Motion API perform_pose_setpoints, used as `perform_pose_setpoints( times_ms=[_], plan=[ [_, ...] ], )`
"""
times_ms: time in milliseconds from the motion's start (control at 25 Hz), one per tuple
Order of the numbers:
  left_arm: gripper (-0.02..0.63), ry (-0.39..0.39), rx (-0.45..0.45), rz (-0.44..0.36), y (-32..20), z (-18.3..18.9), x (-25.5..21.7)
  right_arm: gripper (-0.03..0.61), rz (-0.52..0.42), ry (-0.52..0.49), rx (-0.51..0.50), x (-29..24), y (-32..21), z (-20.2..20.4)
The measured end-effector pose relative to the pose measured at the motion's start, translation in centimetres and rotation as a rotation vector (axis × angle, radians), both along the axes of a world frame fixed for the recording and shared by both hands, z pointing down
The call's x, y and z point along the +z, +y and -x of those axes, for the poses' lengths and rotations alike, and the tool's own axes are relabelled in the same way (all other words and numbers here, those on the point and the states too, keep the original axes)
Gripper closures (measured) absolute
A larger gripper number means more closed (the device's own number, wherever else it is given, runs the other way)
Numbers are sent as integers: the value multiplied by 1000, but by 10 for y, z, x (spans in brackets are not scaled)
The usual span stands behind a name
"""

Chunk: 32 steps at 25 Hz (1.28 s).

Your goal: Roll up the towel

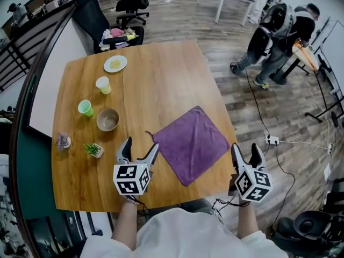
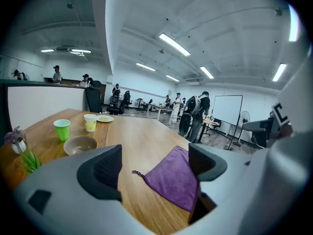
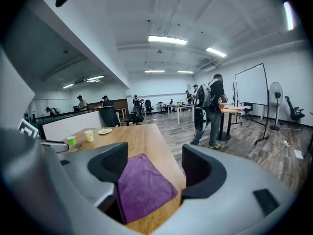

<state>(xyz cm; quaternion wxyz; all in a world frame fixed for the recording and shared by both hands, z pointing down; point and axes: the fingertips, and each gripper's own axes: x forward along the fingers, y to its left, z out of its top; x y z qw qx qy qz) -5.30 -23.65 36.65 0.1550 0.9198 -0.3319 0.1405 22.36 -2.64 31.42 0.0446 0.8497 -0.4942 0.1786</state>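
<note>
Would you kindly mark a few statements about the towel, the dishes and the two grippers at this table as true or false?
1. The purple towel lies flat and unrolled on the table. True.
2. The left gripper is clamped on a towel corner. False: its jaws stand apart and hold nothing.
3. The bowl sits on the towel. False: it stands on bare wood, left of the towel in the head view.
4. The green cup stands upright near the bowl. True.
5. The right gripper is open and empty. True.
</note>
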Motion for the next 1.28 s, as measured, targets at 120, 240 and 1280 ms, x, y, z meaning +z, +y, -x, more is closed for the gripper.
perform_pose_setpoints(
  times_ms=[120, 240, 1280],
  plan=[
    [187, -5, -40, -2, 6, -6, 1, 232, 11, -5, -55, 6, -8, -11],
    [187, -5, -74, 7, 19, -13, 2, 241, 20, 0, -128, 7, -15, -20],
    [279, -386, 189, 97, 172, -66, 93, 351, 415, 171, -1076, 125, -33, -19]
  ],
)
